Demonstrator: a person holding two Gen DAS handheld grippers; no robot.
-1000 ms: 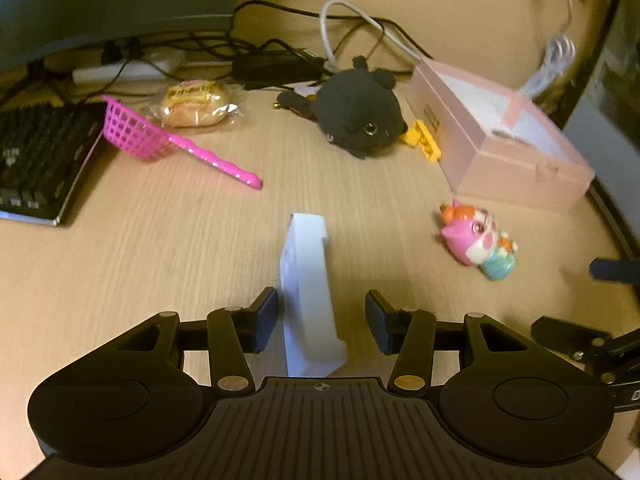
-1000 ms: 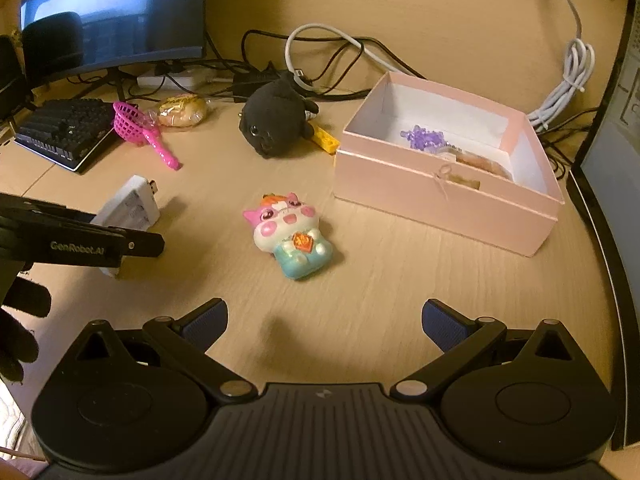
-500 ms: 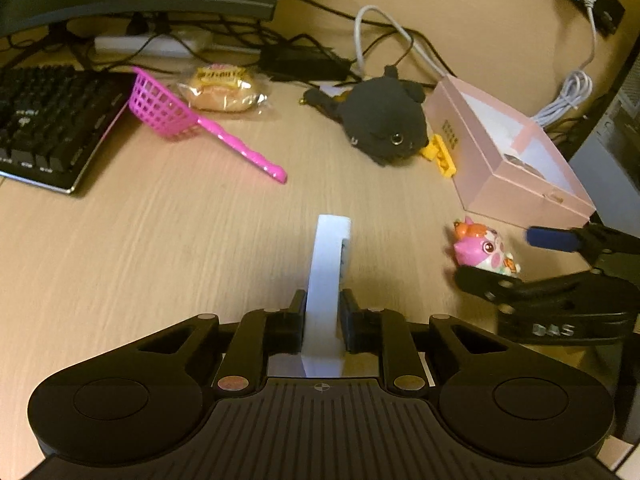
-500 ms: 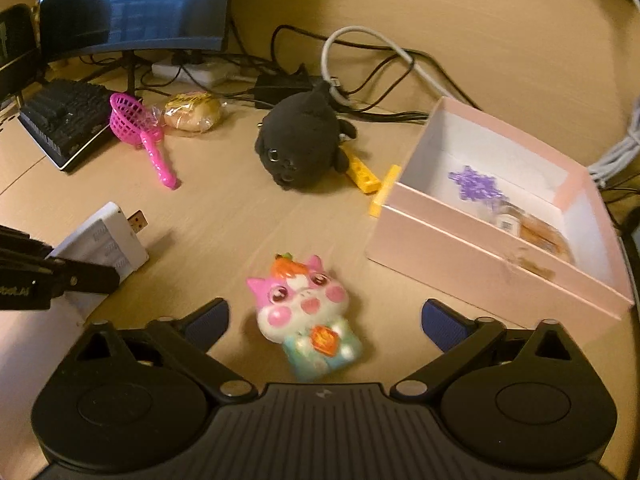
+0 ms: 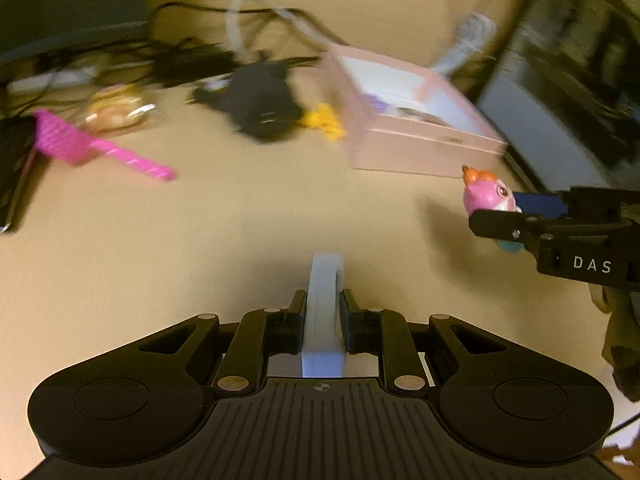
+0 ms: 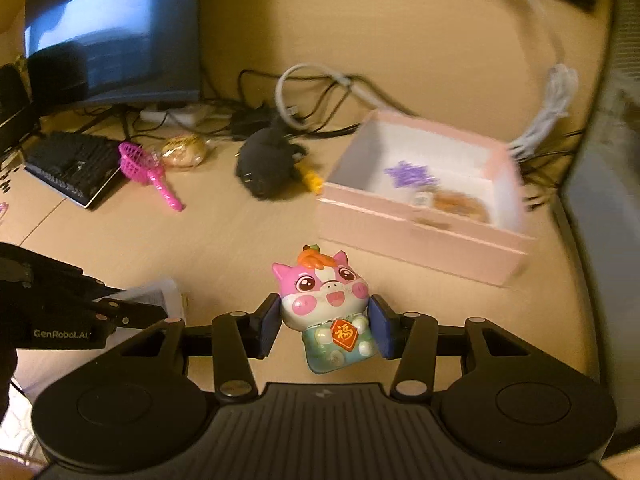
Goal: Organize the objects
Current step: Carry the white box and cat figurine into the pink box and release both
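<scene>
Desk (image 6: 240, 240) bare between held pig toy (image 6: 326, 304), pink box (image 6: 420, 236).

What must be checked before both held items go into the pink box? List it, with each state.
1. Left gripper clamped on the flat white plastic device: ok.
2. Right gripper clamped on the pink-and-teal cartoon pig toy: ok.
3. Open pink cardboard box has bare floor left beside its contents: ok.
4. Path from toy to box free of objects: ok.
5. Black plush toy and yellow brick clear of the box opening: ok.
6. Both items lifted off the wooden desk: cannot tell.
</scene>
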